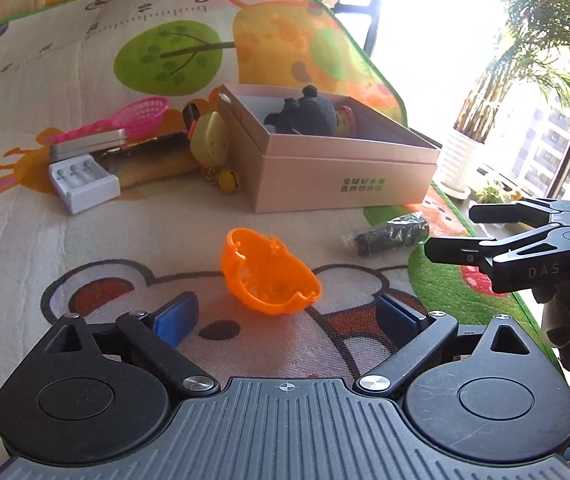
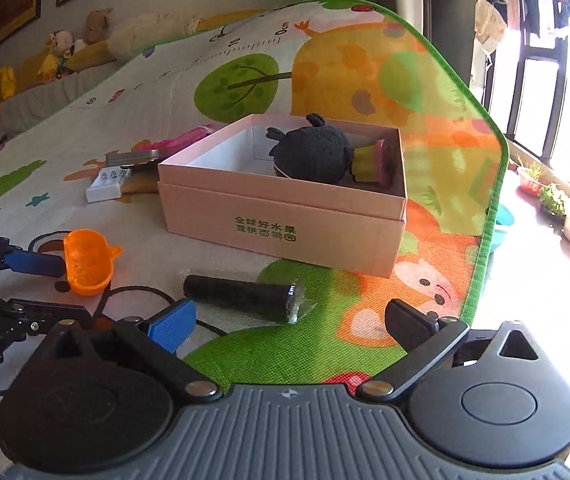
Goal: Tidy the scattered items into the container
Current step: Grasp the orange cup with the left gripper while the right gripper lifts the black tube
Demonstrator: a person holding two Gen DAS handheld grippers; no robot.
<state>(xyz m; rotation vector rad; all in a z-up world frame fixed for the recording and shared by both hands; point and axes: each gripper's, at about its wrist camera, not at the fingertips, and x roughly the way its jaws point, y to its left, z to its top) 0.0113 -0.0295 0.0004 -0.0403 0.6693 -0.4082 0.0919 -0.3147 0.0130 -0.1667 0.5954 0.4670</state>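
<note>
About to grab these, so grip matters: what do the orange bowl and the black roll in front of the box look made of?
Orange bowl: looks like thin, glossy, translucent plastic; light glows through its wall. Black roll: seems matte and dark, maybe foam or fabric, inside clear crinkly film that bunches at one end; the core material is uncertain.

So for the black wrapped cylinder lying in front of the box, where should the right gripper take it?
Grip the black cylinder mid-body, across its width. It lies flat on the mat, its long axis crossing the view, so the open right gripper can likely come straight forward and down, one finger on each long side. Avoid the crinkled wrap at its right end.
</note>
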